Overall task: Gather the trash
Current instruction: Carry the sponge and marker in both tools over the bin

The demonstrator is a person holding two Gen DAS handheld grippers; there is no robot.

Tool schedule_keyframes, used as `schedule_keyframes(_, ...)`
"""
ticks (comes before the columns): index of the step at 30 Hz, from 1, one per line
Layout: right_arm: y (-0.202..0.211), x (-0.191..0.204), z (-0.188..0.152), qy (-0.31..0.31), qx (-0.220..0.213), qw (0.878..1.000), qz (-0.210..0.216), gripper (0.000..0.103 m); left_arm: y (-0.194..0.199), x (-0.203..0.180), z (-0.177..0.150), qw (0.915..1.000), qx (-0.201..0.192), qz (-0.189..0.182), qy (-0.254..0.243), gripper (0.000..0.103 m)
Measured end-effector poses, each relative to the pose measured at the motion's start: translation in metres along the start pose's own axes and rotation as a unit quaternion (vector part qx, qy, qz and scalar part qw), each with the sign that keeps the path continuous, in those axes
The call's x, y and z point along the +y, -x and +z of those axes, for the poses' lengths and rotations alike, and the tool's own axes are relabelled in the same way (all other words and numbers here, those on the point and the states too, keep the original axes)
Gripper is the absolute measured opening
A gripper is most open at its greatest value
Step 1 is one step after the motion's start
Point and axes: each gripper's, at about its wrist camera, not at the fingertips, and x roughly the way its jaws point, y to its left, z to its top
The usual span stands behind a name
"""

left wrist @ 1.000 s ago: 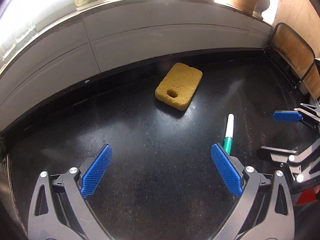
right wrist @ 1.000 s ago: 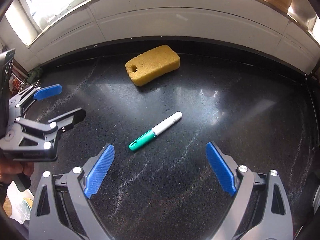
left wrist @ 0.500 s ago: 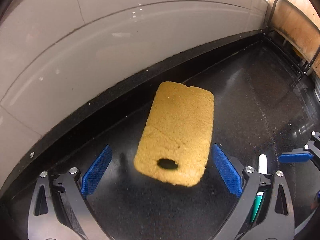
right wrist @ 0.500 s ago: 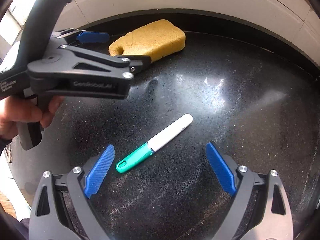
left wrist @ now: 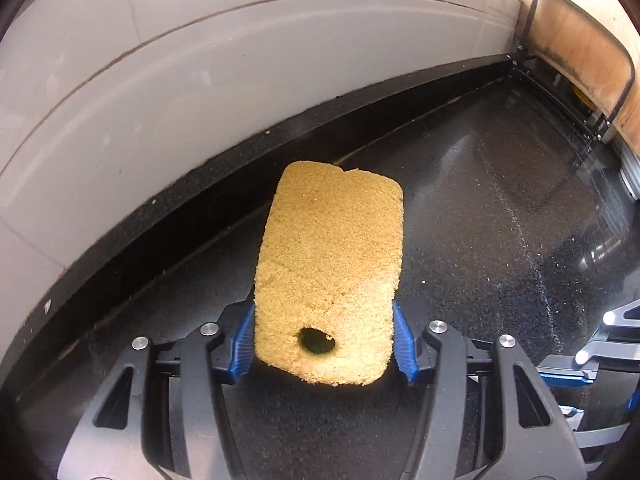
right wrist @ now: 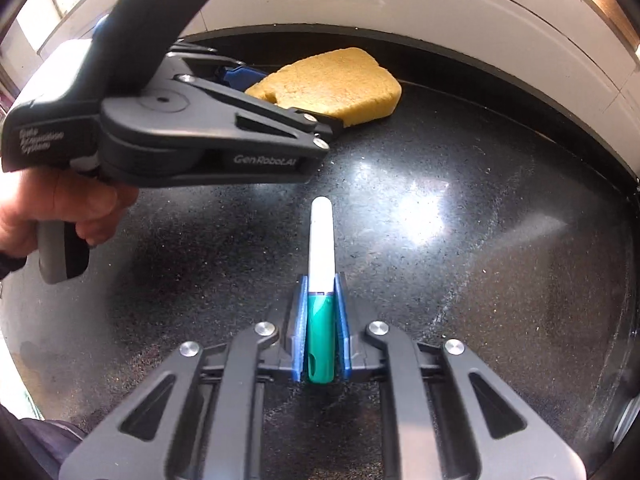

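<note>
The left hand-held gripper [left wrist: 324, 344] has its blue ribbed pads against the two long sides of a yellow, coarse-pored rectangular sponge [left wrist: 332, 264], and its jaws are closing on it. They pinch the near end, where a small dark hole goes through the sponge; the far end reaches toward the white tiled wall [left wrist: 200, 80]. In the right wrist view the sponge [right wrist: 340, 84] rests with its far end on the black speckled counter [right wrist: 460, 260], close to the dark strip at the foot of the wall, and the left hand-held gripper [right wrist: 280, 104] comes to it from the left, carried by a person's hand [right wrist: 60, 208] wrapped round the grey handle.

The right hand-held gripper [right wrist: 320, 332] is pressed together on a marker pen with a green cap and white barrel [right wrist: 321, 280]. The blue pads clamp the green cap on both sides, and the white barrel points straight ahead past the fingertips, over the counter. The marker sits well apart from the sponge.

At the far right of the left wrist view a black wire rack [left wrist: 580, 92] stands against a wooden board [left wrist: 576, 40].
</note>
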Motion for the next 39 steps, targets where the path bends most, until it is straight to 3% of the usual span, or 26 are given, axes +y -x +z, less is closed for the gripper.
schedule_keyframes(5, 0.003, -0.009, -0.002, -0.003, 0.008, 1.000, 0.005, 0.014, 0.018, 0.007, -0.009, 0.9996, -0.002, 0.011, 0.026, 0.052)
schedule_keyframes(14, 0.048, -0.006, -0.009, 0.019, -0.028, 0.999, 0.006, 0.014, 0.077, -0.003, -0.025, 0.9957, -0.024, 0.050, 0.074, 0.052)
schedule_keyframes(23, 0.097, 0.018, -0.047, 0.057, -0.065, 0.996, 0.014, 0.014, 0.155, -0.042, -0.107, 0.9856, -0.013, 0.079, 0.149, 0.052)
schedule_keyframes(30, 0.118, 0.018, -0.078, 0.059, -0.074, 0.995, 0.020, 0.014, 0.190, -0.071, -0.166, 0.9773, -0.006, 0.097, 0.188, 0.052)
schedule_keyframes(39, 0.141, 0.029, -0.081, 0.090, -0.102, 0.990, 0.028, 0.014, 0.231, -0.072, -0.197, 0.9646, -0.032, 0.134, 0.225, 0.052)
